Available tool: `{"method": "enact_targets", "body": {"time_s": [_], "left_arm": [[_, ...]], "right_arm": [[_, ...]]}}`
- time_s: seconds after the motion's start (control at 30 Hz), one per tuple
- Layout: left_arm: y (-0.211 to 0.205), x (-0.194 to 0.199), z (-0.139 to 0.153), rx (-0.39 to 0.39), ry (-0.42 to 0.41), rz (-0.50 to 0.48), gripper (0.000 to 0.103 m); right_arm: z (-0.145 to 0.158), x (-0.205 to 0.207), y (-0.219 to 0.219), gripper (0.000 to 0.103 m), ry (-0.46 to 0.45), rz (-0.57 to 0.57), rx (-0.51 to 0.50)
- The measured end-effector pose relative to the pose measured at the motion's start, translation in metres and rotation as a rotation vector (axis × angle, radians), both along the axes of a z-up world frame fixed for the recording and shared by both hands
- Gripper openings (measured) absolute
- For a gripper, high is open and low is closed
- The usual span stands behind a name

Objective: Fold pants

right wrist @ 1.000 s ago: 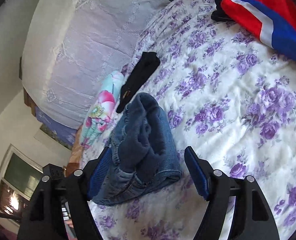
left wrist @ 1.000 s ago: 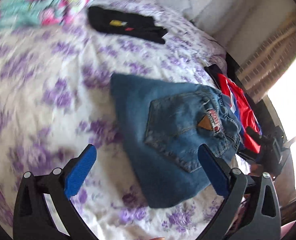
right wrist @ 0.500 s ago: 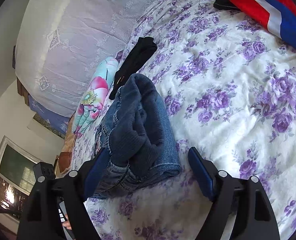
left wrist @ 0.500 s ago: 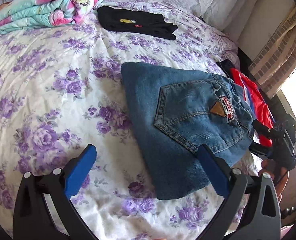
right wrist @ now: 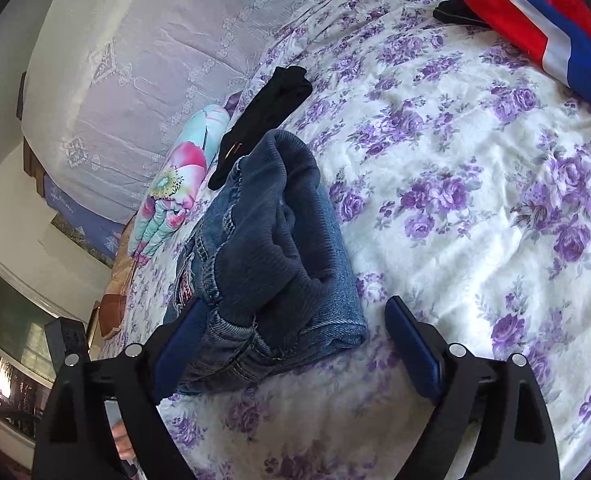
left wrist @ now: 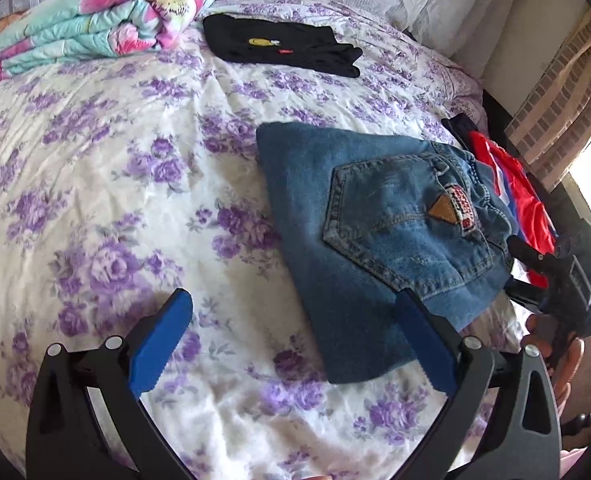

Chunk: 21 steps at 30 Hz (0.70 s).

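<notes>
Folded blue denim pants [left wrist: 379, 240] lie on my purple-flowered bedspread [left wrist: 107, 184]. My right tool [right wrist: 295, 344] has just been opening, blue pads straddling them untouched; my left tool [left wrist: 291, 340] gapes wide, holding nothing.

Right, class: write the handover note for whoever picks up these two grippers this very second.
Left gripper: jaws open, empty, over the floral bedspread beside the jeans.
Right gripper: jaws open and just been widening; the jeans' edge lies between them, not pressed.
Folded blue denim jeans: a compact bundle on the bed, back pocket up.
Done: the fold appears complete and released.
Left: probably only pull both grippers back; tidy the bundle if it looks loose.
</notes>
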<state>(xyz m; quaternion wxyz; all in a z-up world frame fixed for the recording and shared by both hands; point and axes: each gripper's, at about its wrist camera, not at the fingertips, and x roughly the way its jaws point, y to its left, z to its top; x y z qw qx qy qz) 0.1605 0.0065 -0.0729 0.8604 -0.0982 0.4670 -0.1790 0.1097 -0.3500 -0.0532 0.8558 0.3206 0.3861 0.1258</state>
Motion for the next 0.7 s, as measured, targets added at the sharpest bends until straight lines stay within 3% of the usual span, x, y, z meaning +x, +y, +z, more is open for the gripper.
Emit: {"method": "enact_targets", "body": {"time_s": [0.17,0.33,0.4,0.53,0.7], "left_arm": [[-0.001,-0.006,0.004,-0.086,0.028,-0.035,0.099],[-0.003,0.001,0.0,-0.246,0.108,-0.053,0.099],[-0.006,0.005,-0.008,-0.266,0.174,-0.046,0.099],[-0.005,0.006,-0.017,-0.276,0.227,-0.024,0.099],[-0.024,0.019,-0.027,-0.373,0.325,-0.08,0.099]], "right_arm": [[0.0,0.0,0.0,0.091,-0.001,0.0,0.001],[-0.002,-0.001,0.002,0.092,-0.017,0.016,-0.001],[-0.002,-0.003,0.003,0.092,-0.029,0.018,-0.007],[-0.004,-0.004,0.002,0.093,-0.045,0.024,-0.009],[-0.005,-0.005,0.001,0.094,-0.058,0.03,-0.009]]}}
